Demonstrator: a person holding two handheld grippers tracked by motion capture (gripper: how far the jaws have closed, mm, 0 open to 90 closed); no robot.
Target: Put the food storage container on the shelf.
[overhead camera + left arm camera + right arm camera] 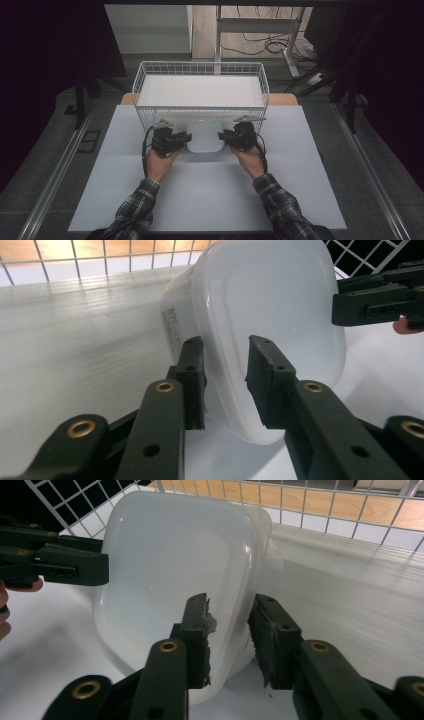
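Note:
A white translucent plastic container (205, 136) with its lid on rests on the white table top, just in front of the wire basket. My left gripper (185, 138) is at its left side and my right gripper (223, 136) at its right side. In the left gripper view the jaws (225, 347) straddle the edge of the container (270, 300) with a little slack, one over the lid and one by the side wall. In the right gripper view the jaws (230, 602) stand likewise around the opposite edge of the container (175, 555). Both grippers are open.
A white wire basket (201, 63) with a white board lying in it stands at the back of the table, right behind the container. The white table top (210, 195) stretches out toward the person. Dark floor and metal rails flank the table.

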